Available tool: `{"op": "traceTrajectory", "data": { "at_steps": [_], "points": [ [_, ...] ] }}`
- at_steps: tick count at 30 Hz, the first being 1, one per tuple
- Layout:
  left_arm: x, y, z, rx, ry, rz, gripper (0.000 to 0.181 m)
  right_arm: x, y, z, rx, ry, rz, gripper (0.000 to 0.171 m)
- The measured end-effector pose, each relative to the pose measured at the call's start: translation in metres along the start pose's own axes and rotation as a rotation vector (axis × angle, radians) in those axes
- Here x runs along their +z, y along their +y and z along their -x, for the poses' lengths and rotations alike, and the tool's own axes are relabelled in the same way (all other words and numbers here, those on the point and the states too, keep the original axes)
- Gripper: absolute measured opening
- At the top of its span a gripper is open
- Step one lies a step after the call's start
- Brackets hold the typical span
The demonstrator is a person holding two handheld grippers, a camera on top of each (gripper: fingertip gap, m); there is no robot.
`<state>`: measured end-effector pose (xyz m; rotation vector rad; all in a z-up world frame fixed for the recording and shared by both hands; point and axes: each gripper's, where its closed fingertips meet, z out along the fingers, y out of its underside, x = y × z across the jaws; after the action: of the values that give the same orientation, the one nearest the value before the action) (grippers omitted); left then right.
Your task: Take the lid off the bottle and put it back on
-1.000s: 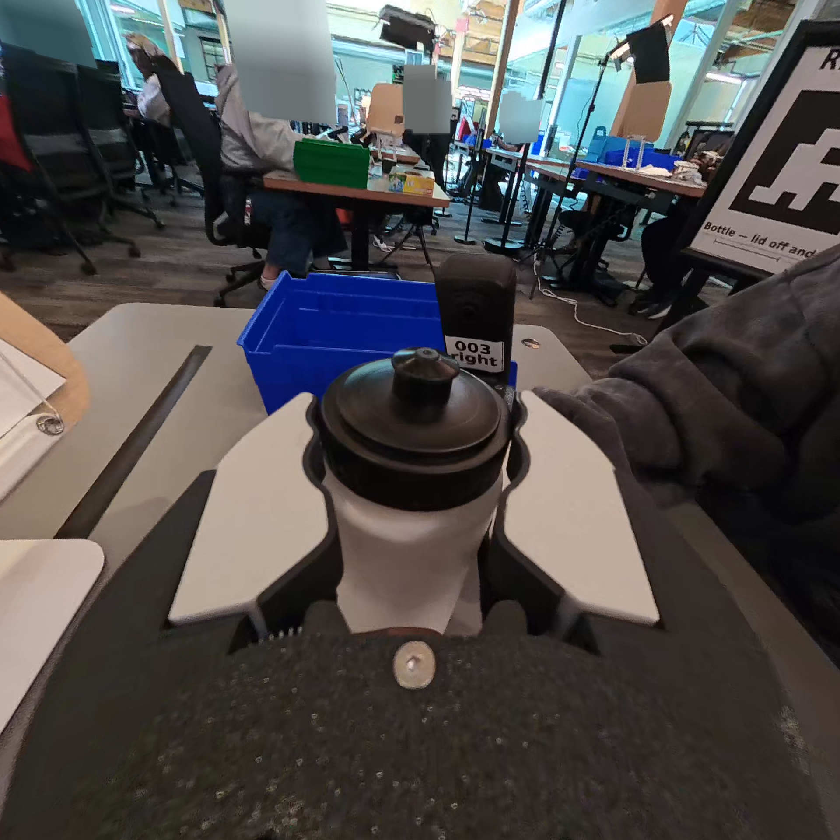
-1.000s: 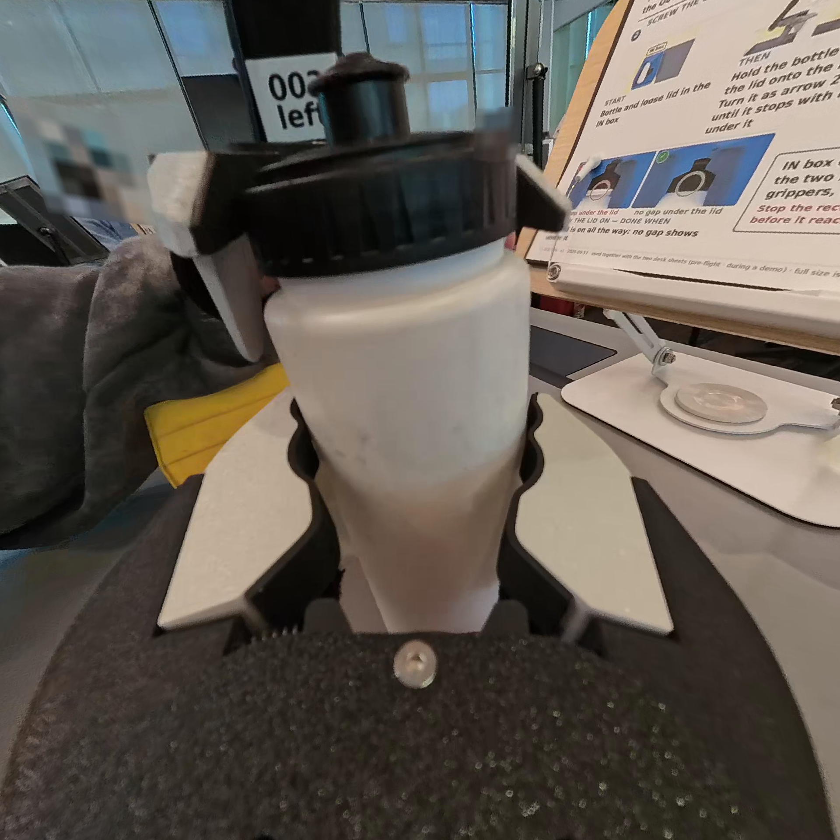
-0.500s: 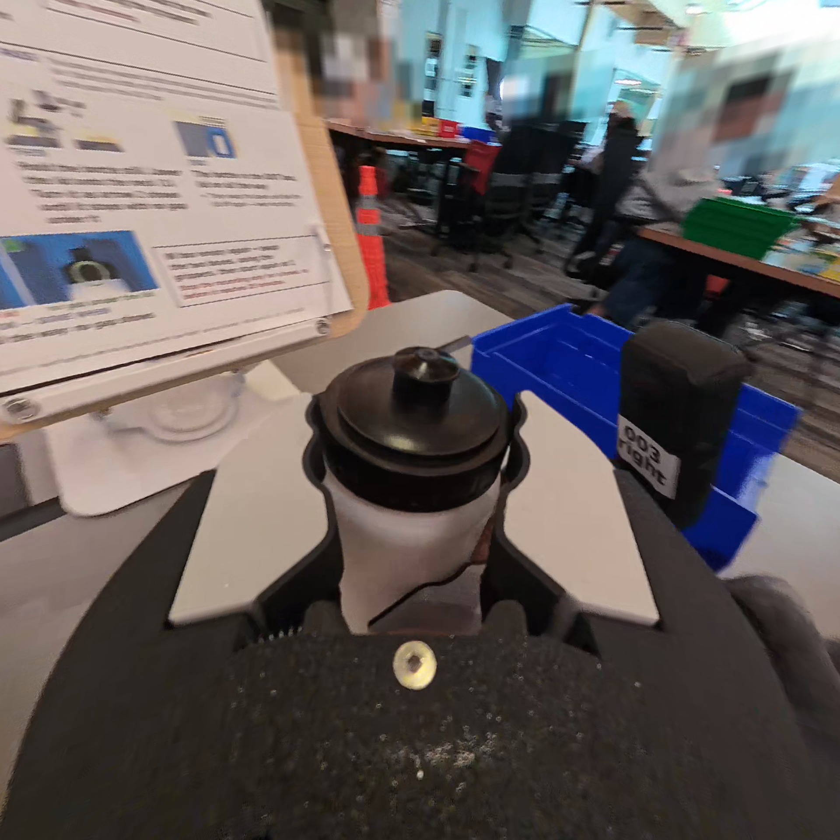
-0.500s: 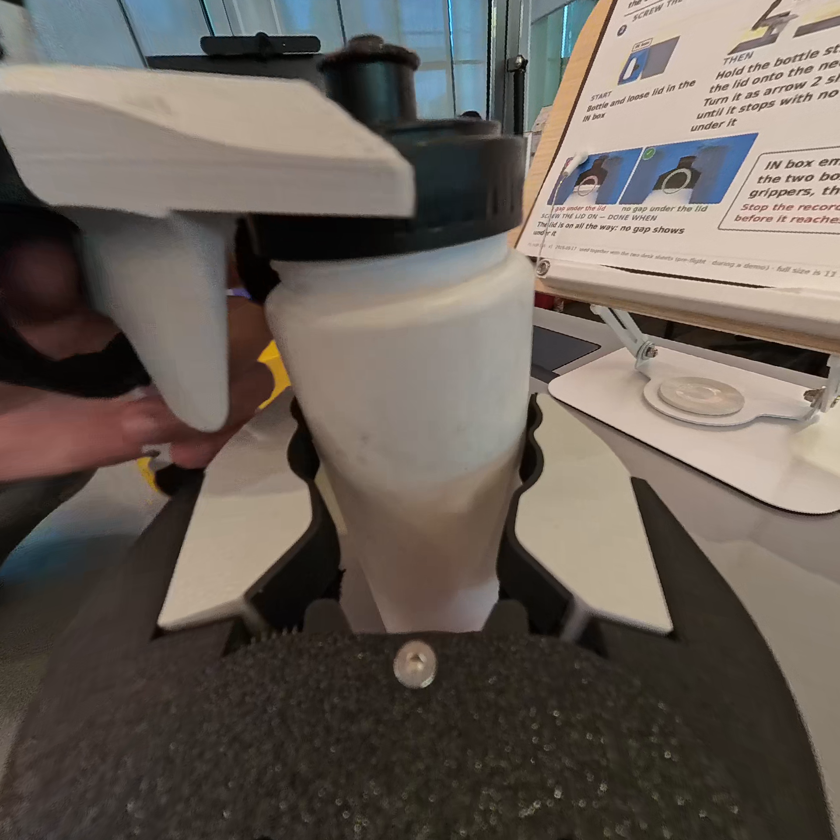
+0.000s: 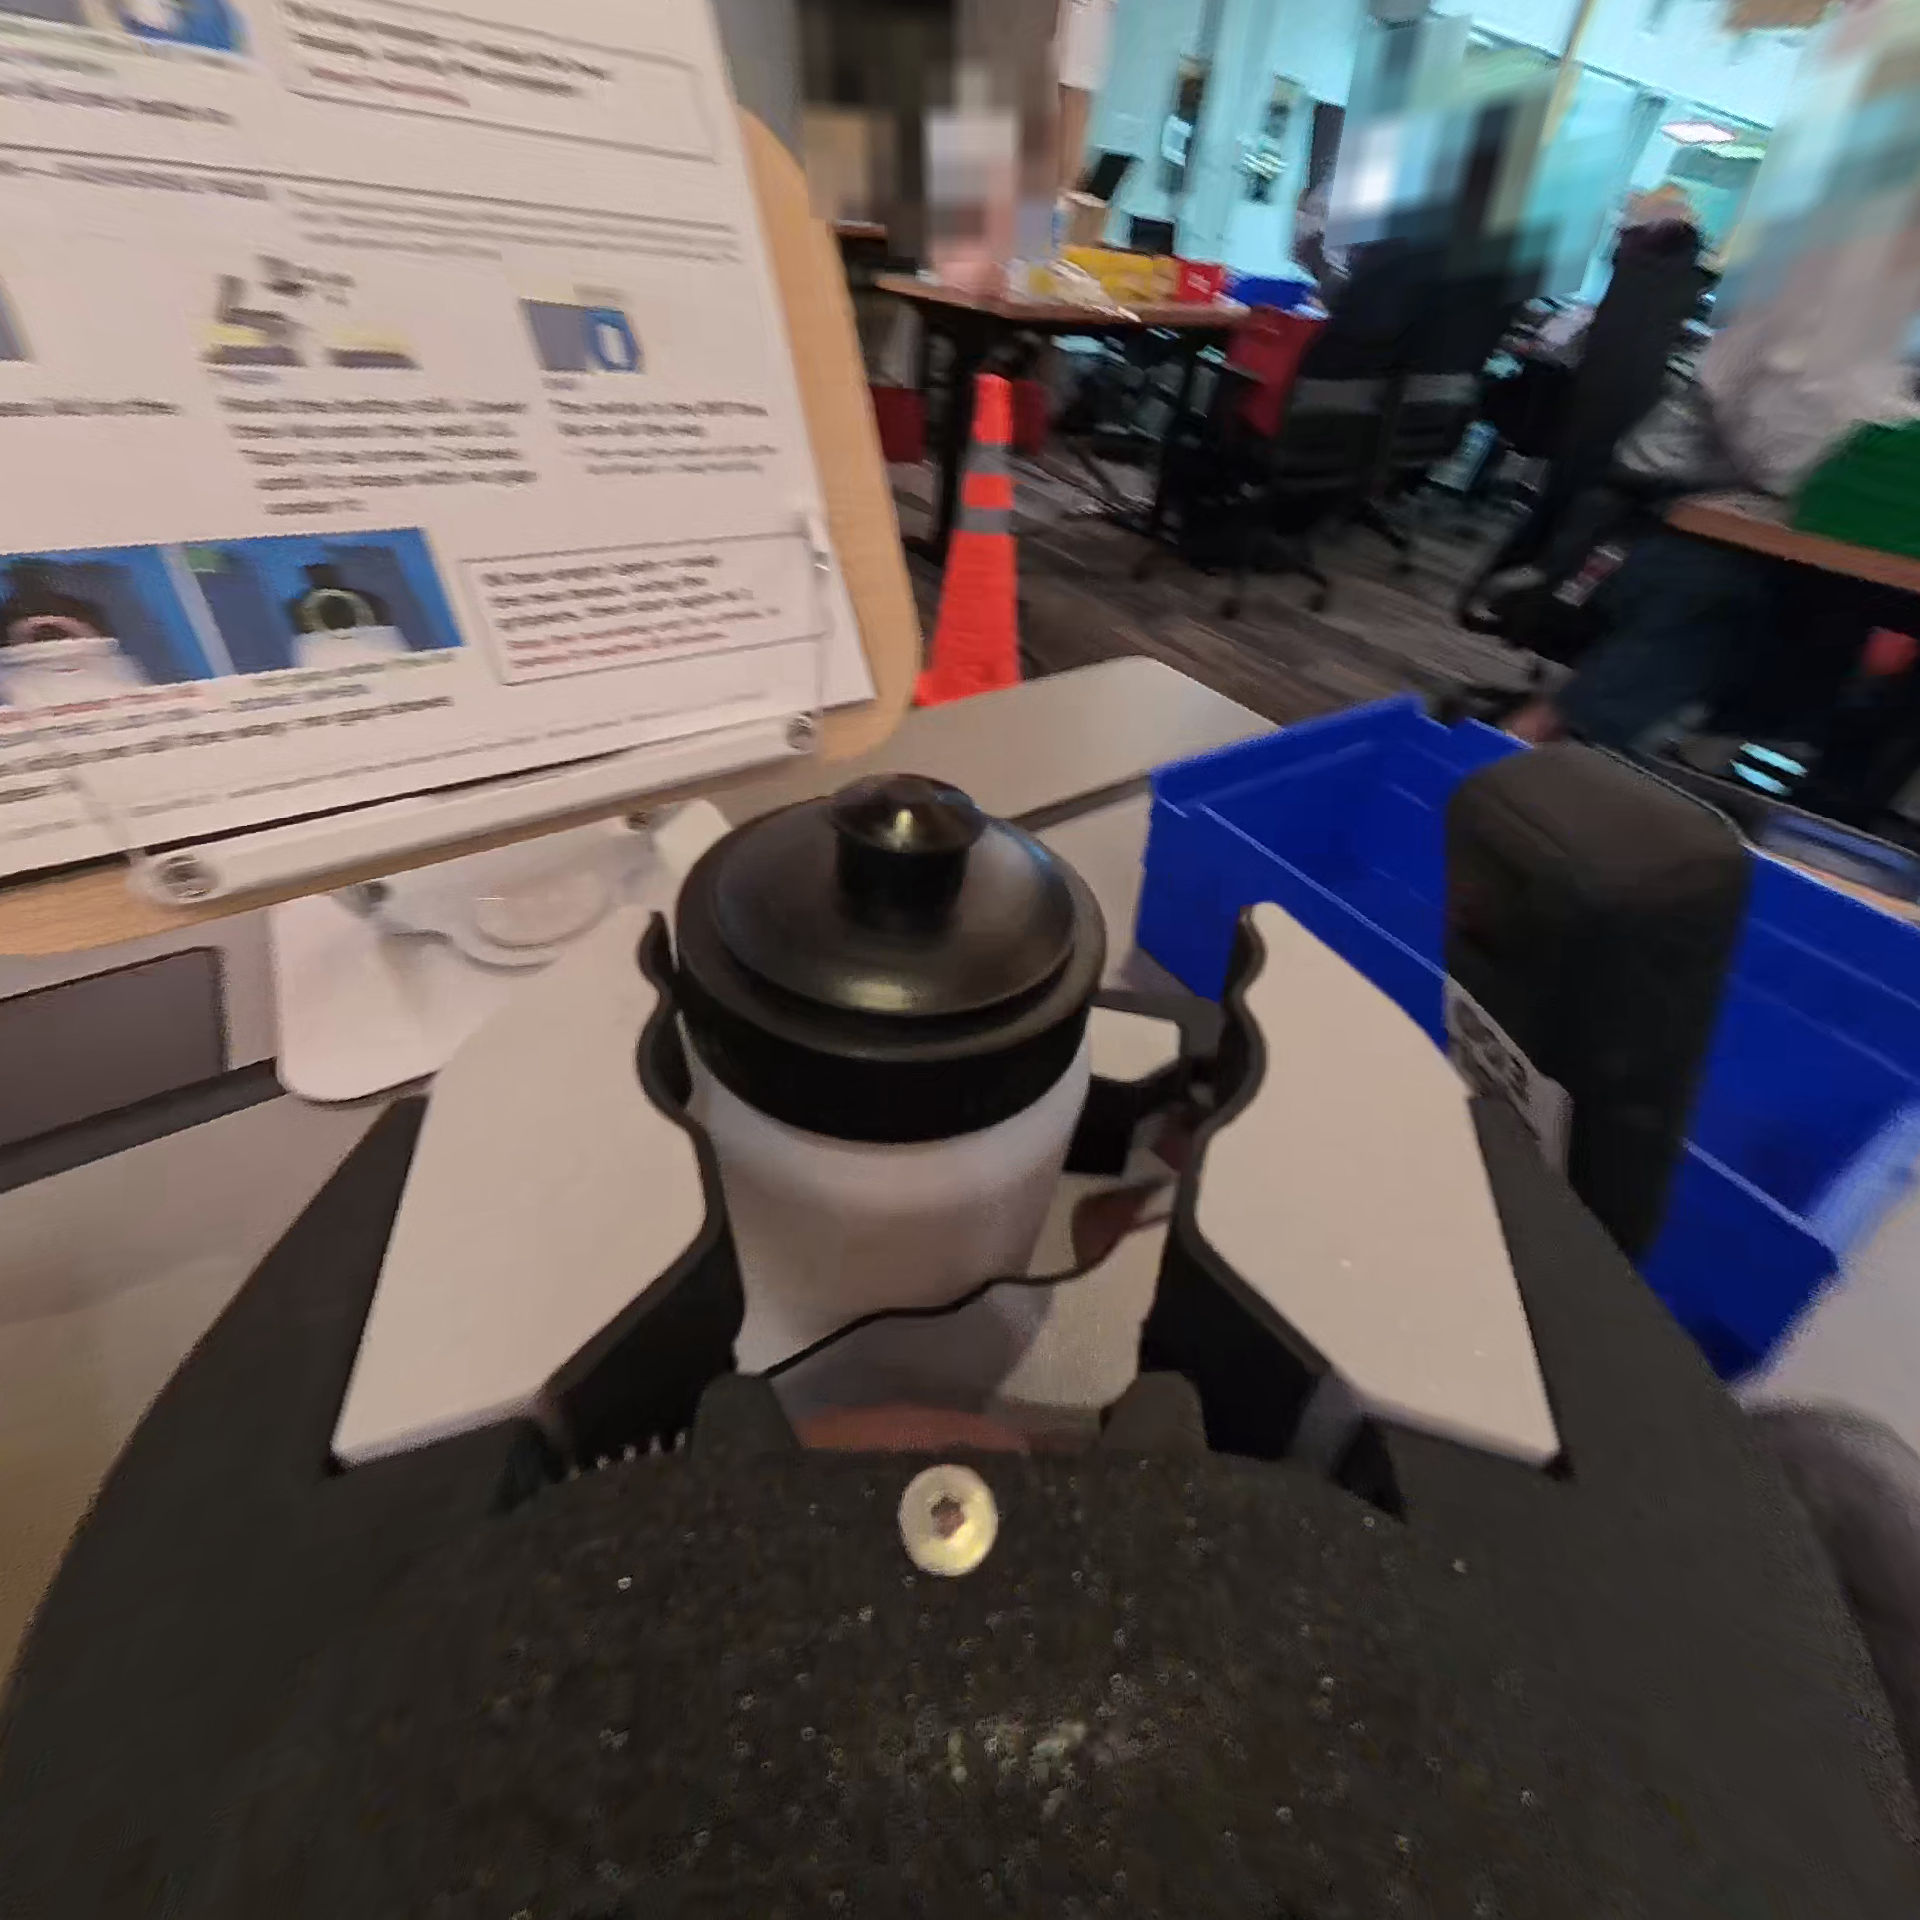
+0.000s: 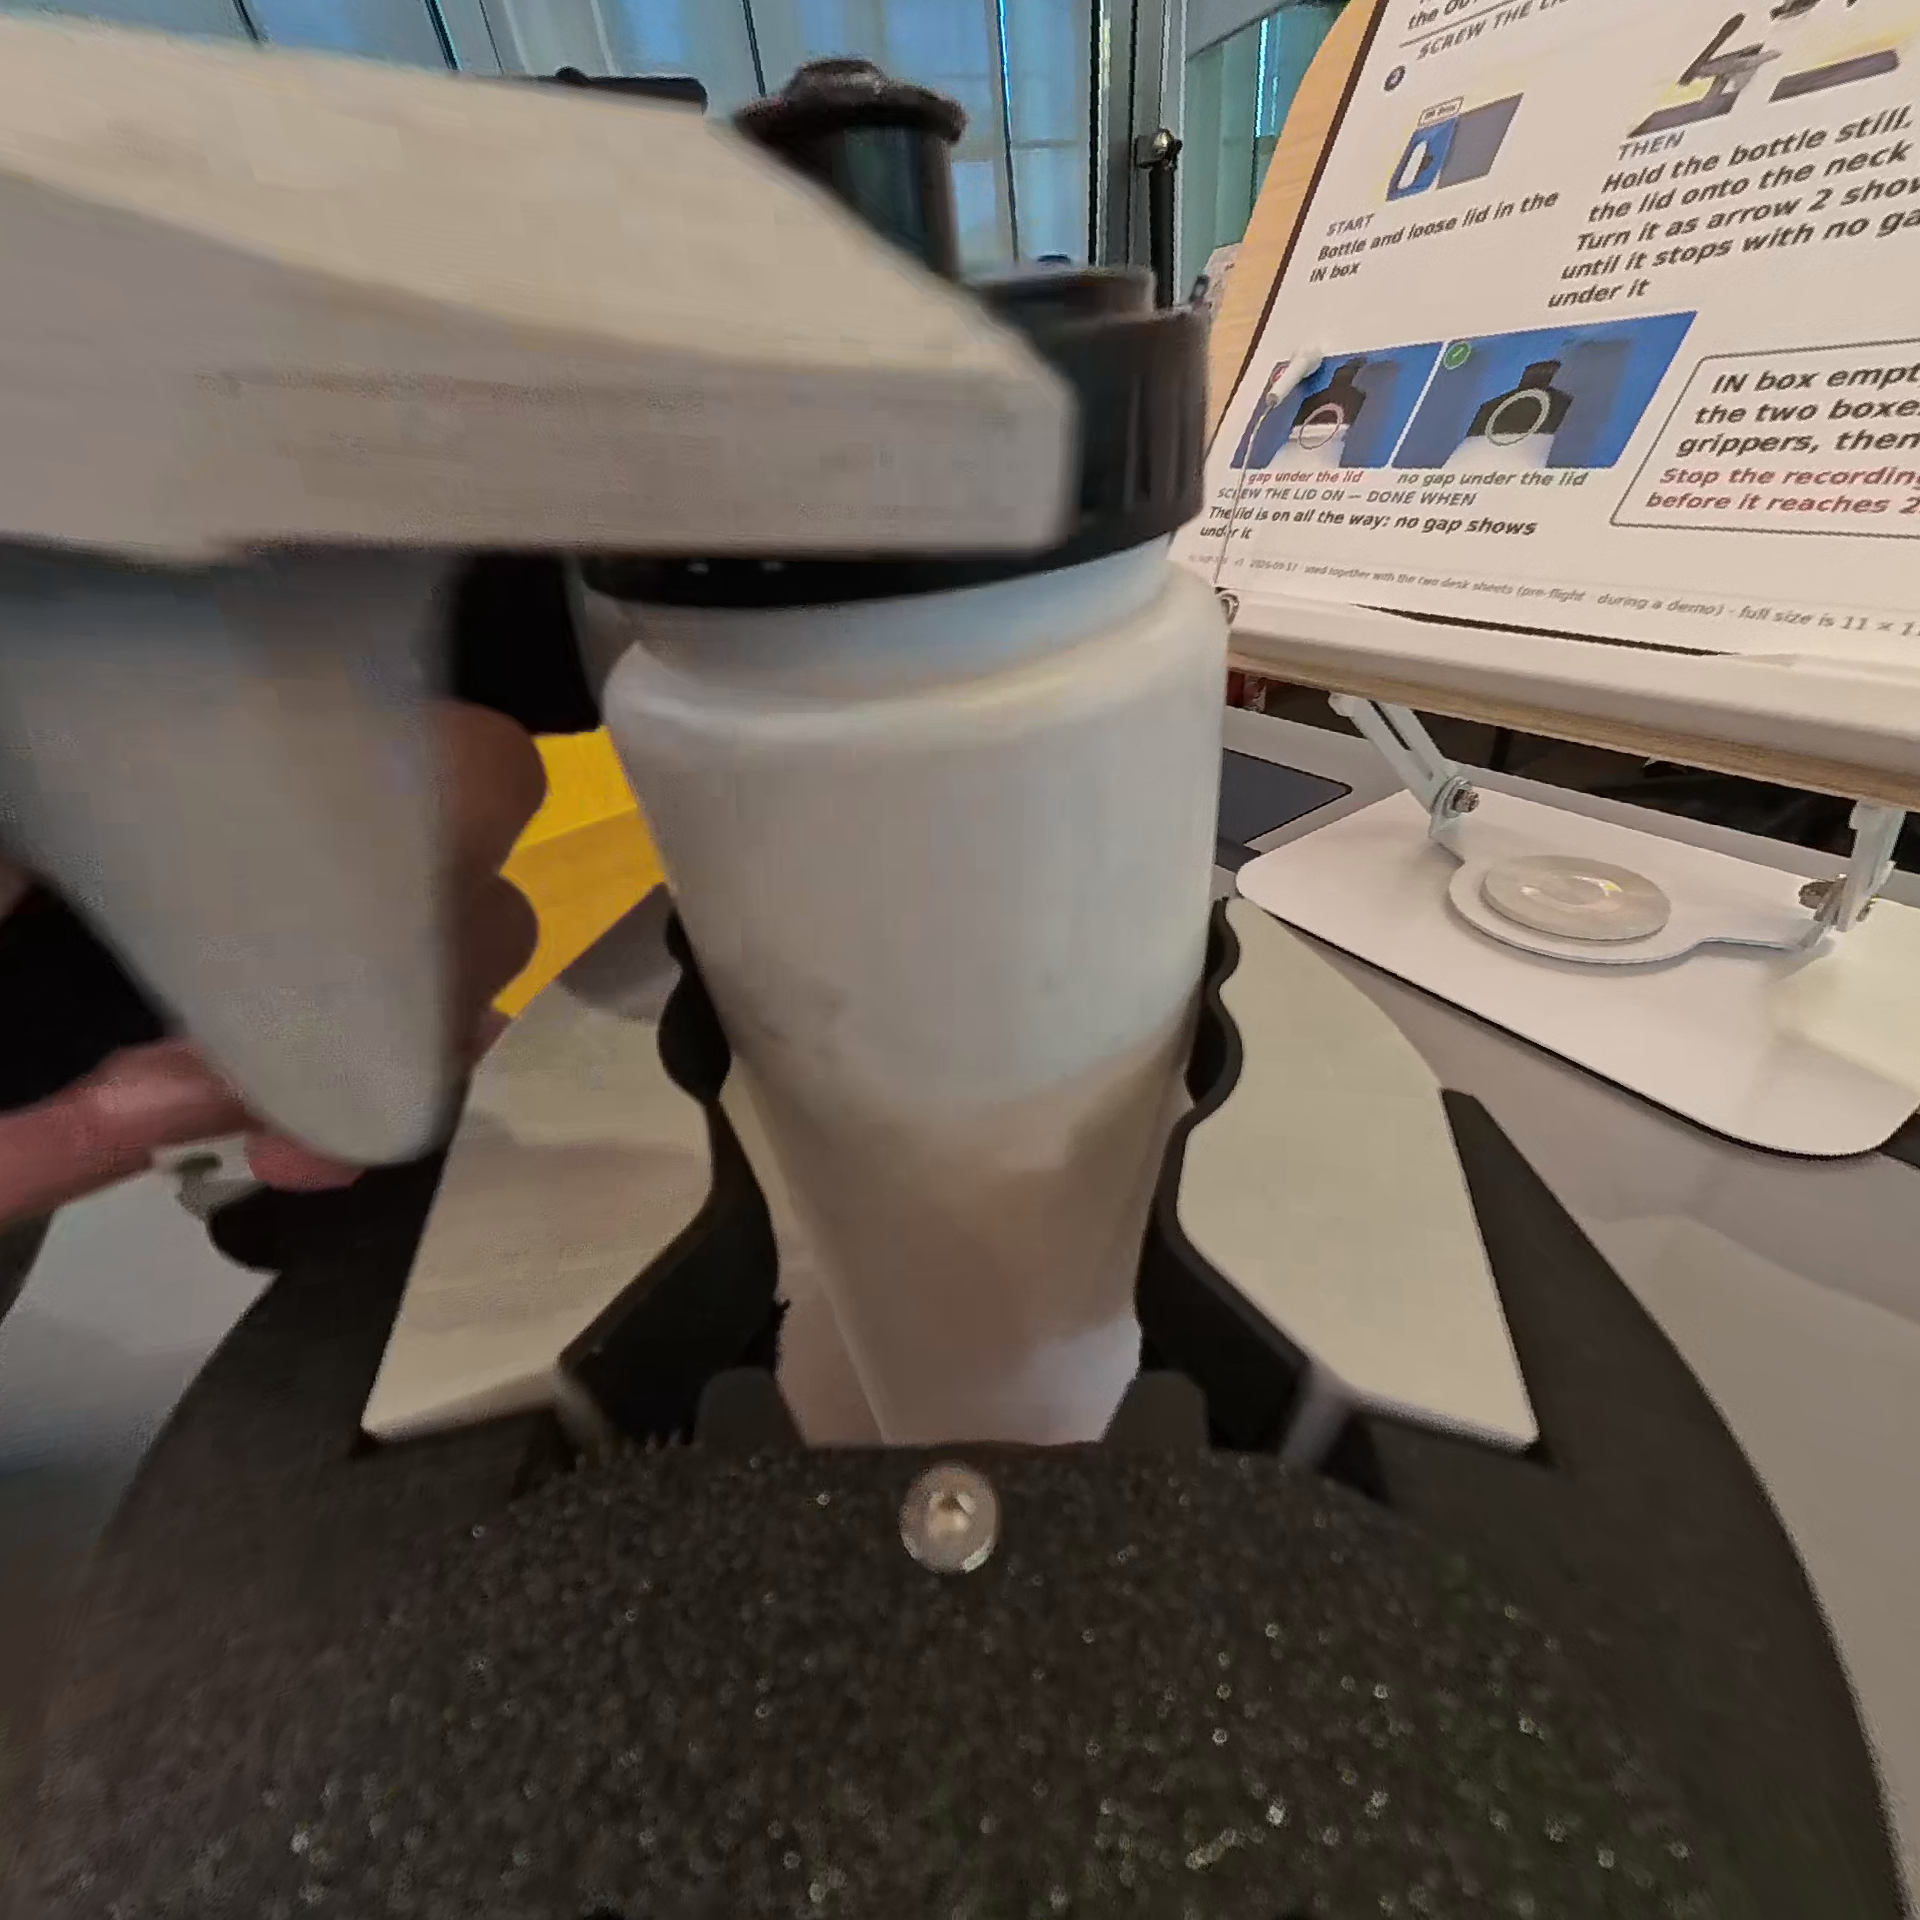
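Presently my right claw (image 6: 951,1039) clamps the upright white plastic bottle (image 6: 925,935) low on its body; my left claw (image 5: 951,997) stands parted around its black ribbed screw lid (image 5: 883,987), one finger touching; axis vertical.

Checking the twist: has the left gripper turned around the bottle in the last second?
Yes. The left gripper swung left: the blue bin slid from centre to right, and the jaws now gape.

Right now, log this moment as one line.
right gripper: shut on bottle | left gripper: open around lid | lid: on bottle
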<state>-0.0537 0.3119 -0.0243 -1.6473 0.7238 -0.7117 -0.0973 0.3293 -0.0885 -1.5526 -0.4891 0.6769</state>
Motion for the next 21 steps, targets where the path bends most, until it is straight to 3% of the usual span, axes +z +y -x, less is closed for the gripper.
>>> {"op": "traceTrajectory", "data": {
  "at_steps": [3,7,8,15,21],
  "points": [
    [-0.024,0.001,-0.014,0.06,0.291,0.069,0.114,0.001,0.0,0.001,-0.004,-0.014,-0.002,0.088],
    [-0.05,-0.026,0.01,0.01,0.54,0.015,0.093,0.0,0.0,0.002,0.002,-0.031,-0.01,0.089],
    [-0.052,-0.032,0.017,-0.022,0.602,0.011,0.095,0.001,0.0,0.002,0.002,-0.031,-0.01,0.089],
    [-0.042,-0.019,0.027,-0.051,1.06,0.142,0.111,0.002,0.001,0.002,0.007,-0.044,-0.007,0.089],
    [-0.026,-0.003,0.003,0.019,1.229,0.152,0.104,0.004,0.001,0.002,0.019,-0.055,-0.01,0.089]
  ]
}}
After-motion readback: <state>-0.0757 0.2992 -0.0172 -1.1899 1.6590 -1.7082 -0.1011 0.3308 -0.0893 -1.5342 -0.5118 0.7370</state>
